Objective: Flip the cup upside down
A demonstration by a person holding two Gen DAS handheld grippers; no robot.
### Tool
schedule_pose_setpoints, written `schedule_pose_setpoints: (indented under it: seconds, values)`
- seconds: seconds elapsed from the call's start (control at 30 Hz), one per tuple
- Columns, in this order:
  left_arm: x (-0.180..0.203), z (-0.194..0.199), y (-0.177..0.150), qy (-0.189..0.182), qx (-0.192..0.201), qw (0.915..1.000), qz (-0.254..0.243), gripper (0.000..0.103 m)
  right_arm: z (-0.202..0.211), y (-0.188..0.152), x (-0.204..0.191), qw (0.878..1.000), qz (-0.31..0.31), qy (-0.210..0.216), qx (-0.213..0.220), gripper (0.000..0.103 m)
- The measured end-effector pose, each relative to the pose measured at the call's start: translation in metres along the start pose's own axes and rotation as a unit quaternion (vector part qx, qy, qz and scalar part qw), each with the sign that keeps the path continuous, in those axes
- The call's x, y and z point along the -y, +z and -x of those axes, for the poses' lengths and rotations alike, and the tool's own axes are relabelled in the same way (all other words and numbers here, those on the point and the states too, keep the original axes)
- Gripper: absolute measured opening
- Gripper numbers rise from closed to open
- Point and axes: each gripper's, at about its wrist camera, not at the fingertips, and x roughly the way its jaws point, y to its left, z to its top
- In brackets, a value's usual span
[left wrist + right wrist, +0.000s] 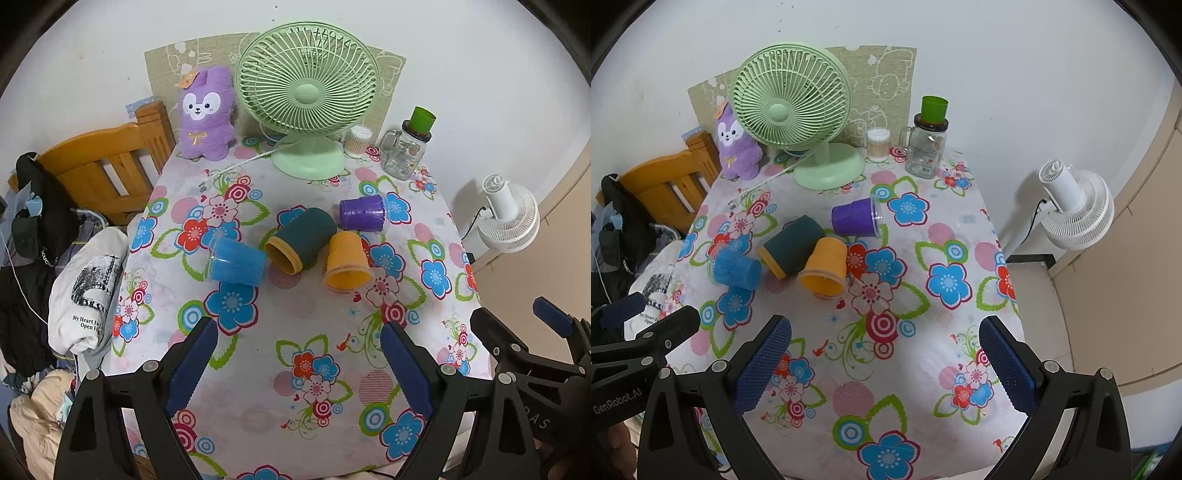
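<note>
Several cups lie on their sides in the middle of the flowered table. A blue cup is at the left. A dark teal cup with a yellow rim lies beside it. An orange cup leans against the teal one. A purple cup lies farther back. My left gripper is open and empty over the near part of the table. My right gripper is open and empty, to the right of the left one.
A green desk fan, a purple plush toy, a cotton swab jar and a glass jar with a green cup on top stand at the table's back. A wooden chair with clothes is at the left. A white fan is at the right.
</note>
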Motion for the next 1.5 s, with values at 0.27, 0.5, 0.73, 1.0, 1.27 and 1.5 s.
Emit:
schedule_pose_setpoints:
  seconds: [0.27,0.5,0.73,1.0,1.27,1.5]
  values:
    - [-0.001,-0.005,0.007,0.000,-0.001,1.0000,-0.007,0.091,-0.004,0.001,-0.002,1.000,0.002,0.000,-0.004,0.102]
    - [0.004,-0.021,0.020,0.001,-0.005,0.9995,-0.032,0.091,-0.019,0.012,-0.002,1.000,0.007,-0.004,-0.013,0.103]
    - [0.008,-0.046,0.042,-0.008,-0.017,0.9977,-0.065,0.091,-0.040,0.027,0.002,1.000,0.002,-0.001,-0.024,0.103]
    - [0.021,-0.088,0.072,-0.008,-0.031,0.9935,-0.109,0.091,-0.075,0.045,0.007,0.999,0.002,-0.006,-0.035,0.103]
    - [0.044,-0.123,0.100,-0.019,-0.025,0.9838,-0.176,0.091,-0.108,0.060,0.016,0.999,0.008,-0.021,-0.048,0.103]
    - [0.062,-0.156,0.121,-0.041,-0.034,0.9717,-0.230,0.091,-0.135,0.072,0.027,0.998,0.001,-0.024,-0.058,0.102]
